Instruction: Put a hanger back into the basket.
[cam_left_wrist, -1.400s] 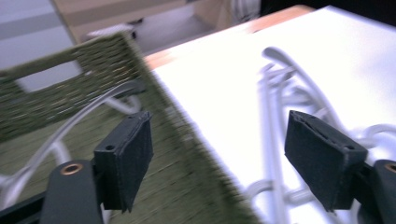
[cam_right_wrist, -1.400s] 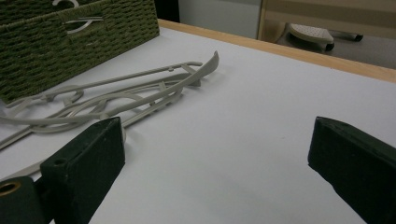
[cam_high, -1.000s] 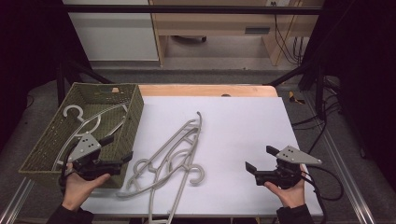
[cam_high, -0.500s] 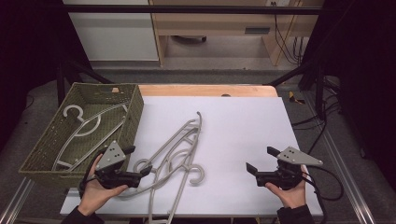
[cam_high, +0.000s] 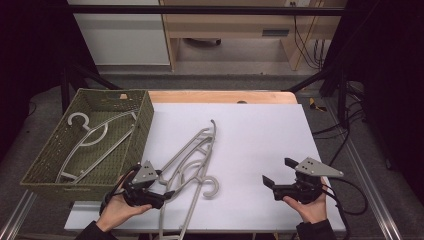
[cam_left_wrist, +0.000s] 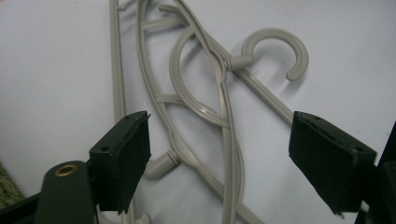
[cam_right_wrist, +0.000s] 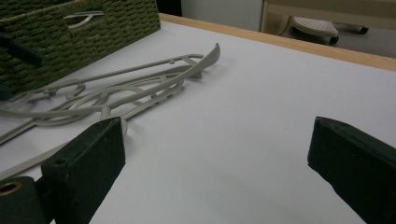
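Left gripper (cam_high: 162, 196) sits low at the near-left of the white counter (cam_high: 260, 135), just in front of the green woven basket (cam_high: 142, 120), jaws pointing toward the tangle of grey hangers (cam_high: 192, 160). Its jaws have just been closing a little but stand wide apart; in the left gripper view the left gripper (cam_left_wrist: 219, 158) straddles the hanger stems, which run between the jaws without either pad pressing on them, so nothing gripped. The hangers (cam_left_wrist: 219, 93) lie flat on the counter, overlapped, at least two stacked, one hook (cam_left_wrist: 280, 46) curled open toward the near side; exact count hard to tell. The pile runs diagonally from near the left gripper up toward counter centre, its far tip (cam_high: 213, 122) raised slightly. One more hanger (cam_high: 90, 137) lies inside the basket, hook toward the far-left corner. Right gripper (cam_high: 275, 185) held in the right hand (cam_high: 307, 207) at the near-right of the counter, well apart from the hangers, jaws open and empty, pointing left. In the right gripper view the right gripper (cam_right_wrist: 217, 154) looks across bare counter, the hangers (cam_right_wrist: 140, 88) and basket (cam_right_wrist: 70, 32) farther off at left.
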